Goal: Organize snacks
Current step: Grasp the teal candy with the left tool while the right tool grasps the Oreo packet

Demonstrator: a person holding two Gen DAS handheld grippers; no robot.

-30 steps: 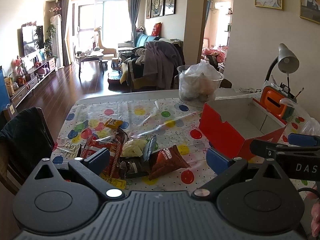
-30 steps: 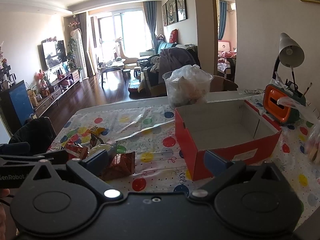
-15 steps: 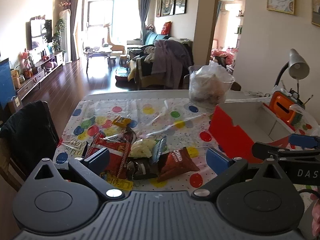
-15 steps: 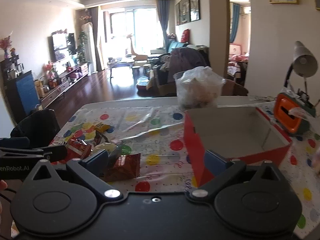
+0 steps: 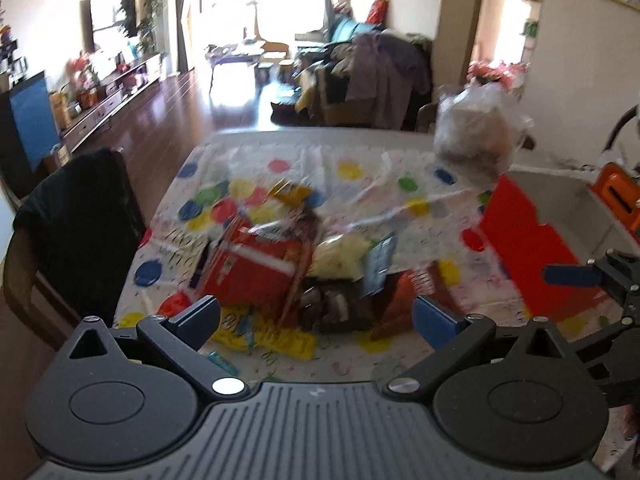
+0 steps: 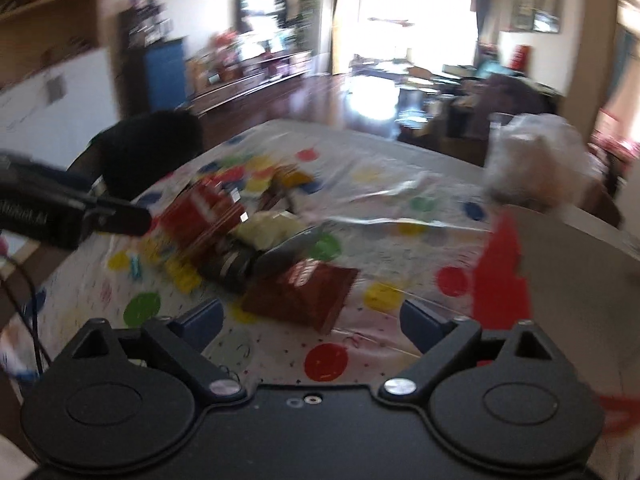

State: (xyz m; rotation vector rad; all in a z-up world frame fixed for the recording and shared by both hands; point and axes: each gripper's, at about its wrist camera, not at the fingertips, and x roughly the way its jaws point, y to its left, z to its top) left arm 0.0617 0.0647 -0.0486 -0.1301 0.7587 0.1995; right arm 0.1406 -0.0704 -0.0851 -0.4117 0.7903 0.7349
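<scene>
Left wrist view: the left tool (image 5: 316,316) was angled down over the snack pile (image 5: 296,272) on the worktop (image 5: 360,160), its jaws spread, nothing pinched. The right tool (image 6: 308,318) (jaws spread but just narrowing, nothing between them) was tilted down near a brown packet (image 6: 304,292). A red box (image 5: 520,248) was seen beside the pile.

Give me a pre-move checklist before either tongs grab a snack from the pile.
1. Right tongs open, nothing between the jaws: ok; they have just been closing a little.
2. Left tongs open and empty: ok.
3. Brown snack packet lies free on the tablecloth, ahead of the right tongs: ok.
4. Red box open-topped: ok.
5. Box interior empty: cannot tell, blurred.
6. Which packets overlap in the snack pile: cannot tell.
</scene>
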